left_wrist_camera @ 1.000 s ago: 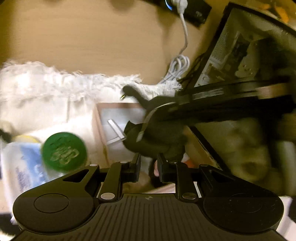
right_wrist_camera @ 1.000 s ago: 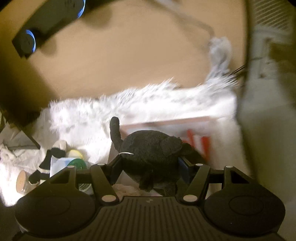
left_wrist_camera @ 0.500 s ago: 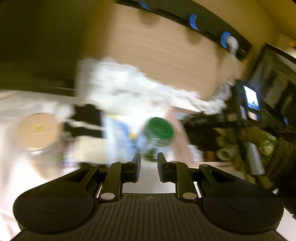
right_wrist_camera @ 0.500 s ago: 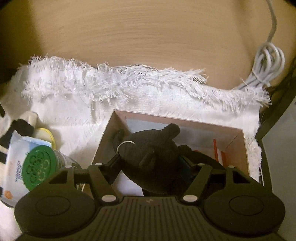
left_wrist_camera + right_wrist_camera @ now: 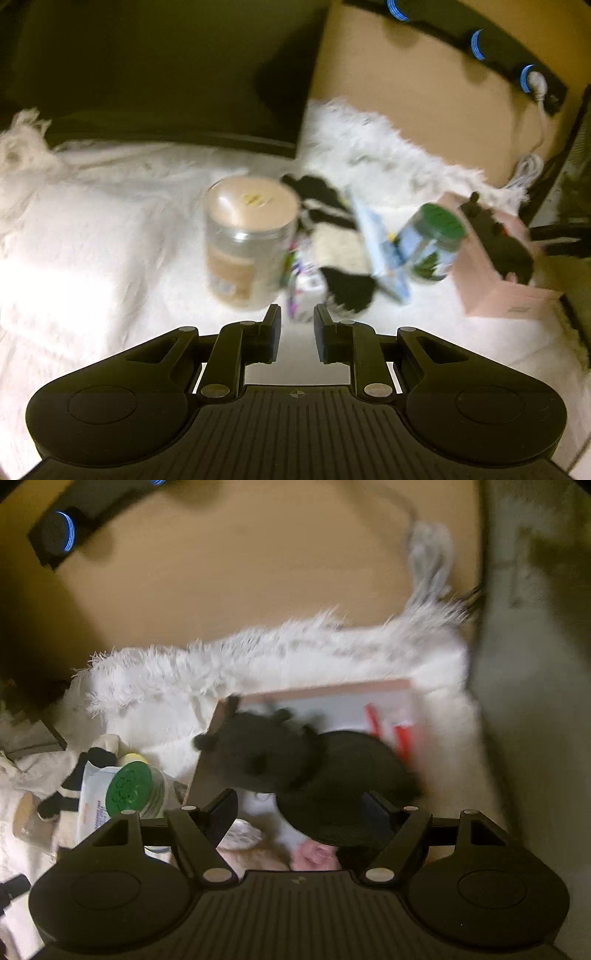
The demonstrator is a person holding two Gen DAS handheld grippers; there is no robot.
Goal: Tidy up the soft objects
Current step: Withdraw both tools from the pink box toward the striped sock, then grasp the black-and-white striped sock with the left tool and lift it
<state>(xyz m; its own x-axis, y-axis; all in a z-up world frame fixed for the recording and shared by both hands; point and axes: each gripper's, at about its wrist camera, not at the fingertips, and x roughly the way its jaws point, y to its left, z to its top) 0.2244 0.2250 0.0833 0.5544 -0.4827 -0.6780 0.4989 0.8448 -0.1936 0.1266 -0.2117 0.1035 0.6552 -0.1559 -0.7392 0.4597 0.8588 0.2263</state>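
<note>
The black plush toy [image 5: 295,760] looks light and squashy, best pinched across its rounded body. It lies in the pink box [image 5: 325,694], head over the left wall. Beside it, red-striped items; nothing else is clear. The right gripper [image 5: 301,805] has its jaws wide, seemingly free of the plush. The left gripper [image 5: 297,328] is narrowly parted, empty, near the jar [image 5: 247,240].

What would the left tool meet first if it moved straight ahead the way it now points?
Probably the small white packet with colourful print, lying on the white blanket just beyond the left tool. The beige-lidded jar stands slightly left of that line. Blur makes depth uncertain.
</note>
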